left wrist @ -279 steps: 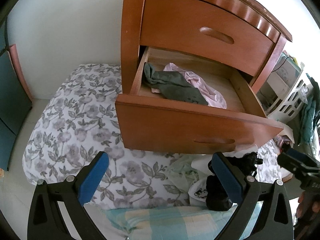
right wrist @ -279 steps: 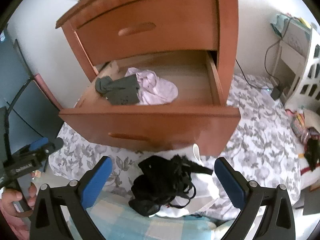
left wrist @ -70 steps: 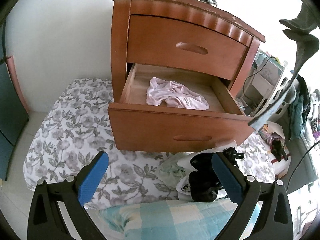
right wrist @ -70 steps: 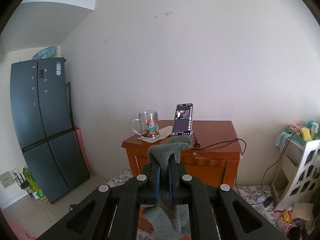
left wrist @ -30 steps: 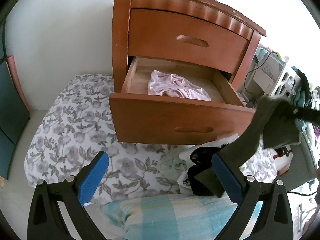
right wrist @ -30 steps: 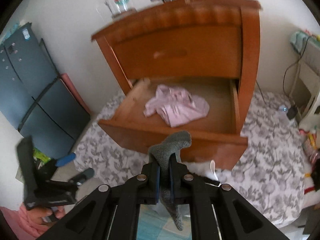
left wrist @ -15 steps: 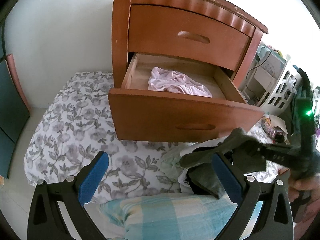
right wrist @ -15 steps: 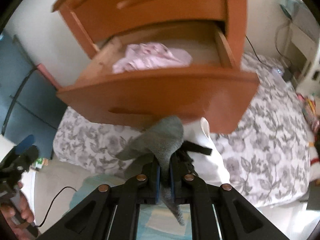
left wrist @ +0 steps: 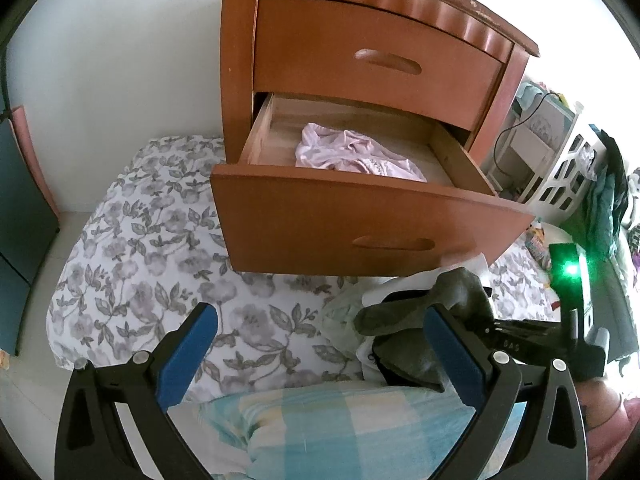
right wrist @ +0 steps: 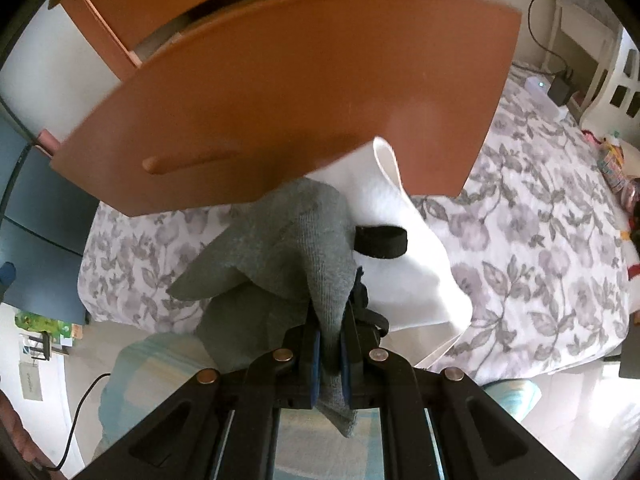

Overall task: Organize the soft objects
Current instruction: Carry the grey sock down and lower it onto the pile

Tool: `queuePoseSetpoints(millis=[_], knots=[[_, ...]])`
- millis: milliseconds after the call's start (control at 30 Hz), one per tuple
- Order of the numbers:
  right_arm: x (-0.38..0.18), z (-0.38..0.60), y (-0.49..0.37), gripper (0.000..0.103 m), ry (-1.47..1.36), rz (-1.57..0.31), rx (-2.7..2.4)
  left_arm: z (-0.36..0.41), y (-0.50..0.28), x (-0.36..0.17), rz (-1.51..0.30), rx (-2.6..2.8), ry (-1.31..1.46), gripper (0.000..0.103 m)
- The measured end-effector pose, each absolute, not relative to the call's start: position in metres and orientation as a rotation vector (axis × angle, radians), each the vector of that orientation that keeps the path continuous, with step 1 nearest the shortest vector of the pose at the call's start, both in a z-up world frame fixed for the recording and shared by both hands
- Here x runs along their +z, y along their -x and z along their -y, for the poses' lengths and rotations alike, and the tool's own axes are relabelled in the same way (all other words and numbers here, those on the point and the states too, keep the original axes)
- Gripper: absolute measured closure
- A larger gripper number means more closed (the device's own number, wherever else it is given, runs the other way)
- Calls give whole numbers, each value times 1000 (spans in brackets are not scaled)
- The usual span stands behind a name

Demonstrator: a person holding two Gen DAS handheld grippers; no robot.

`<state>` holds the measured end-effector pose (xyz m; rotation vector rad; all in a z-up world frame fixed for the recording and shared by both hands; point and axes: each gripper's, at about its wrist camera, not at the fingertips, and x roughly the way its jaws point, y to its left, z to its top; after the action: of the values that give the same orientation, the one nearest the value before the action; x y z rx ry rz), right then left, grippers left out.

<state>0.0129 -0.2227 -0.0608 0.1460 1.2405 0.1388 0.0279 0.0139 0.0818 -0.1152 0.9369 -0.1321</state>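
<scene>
From your left wrist, your left gripper (left wrist: pixel 320 356) hangs wide open and empty over the floral bedsheet (left wrist: pixel 140 264); the pink crumpled garment (left wrist: pixel 356 156) lies in the open wooden nightstand drawer (left wrist: pixel 360 224). From your right wrist, your right gripper (right wrist: pixel 330 354) is clamped on the grey knitted sock (right wrist: pixel 296 248), beside the white cloth (right wrist: pixel 404 264) below the drawer front.

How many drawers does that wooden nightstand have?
2. The upper drawer is closed; the lower drawer is pulled open, with a pink garment lying inside. Nothing suggests more are hidden.
</scene>
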Motion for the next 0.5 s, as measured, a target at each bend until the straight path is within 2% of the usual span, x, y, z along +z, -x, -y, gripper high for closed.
queuePoseSetpoints(millis=[500], knots=[[-92, 224, -15, 93, -162, -1312, 108, -15, -30, 76, -953, -122, 113, 1]])
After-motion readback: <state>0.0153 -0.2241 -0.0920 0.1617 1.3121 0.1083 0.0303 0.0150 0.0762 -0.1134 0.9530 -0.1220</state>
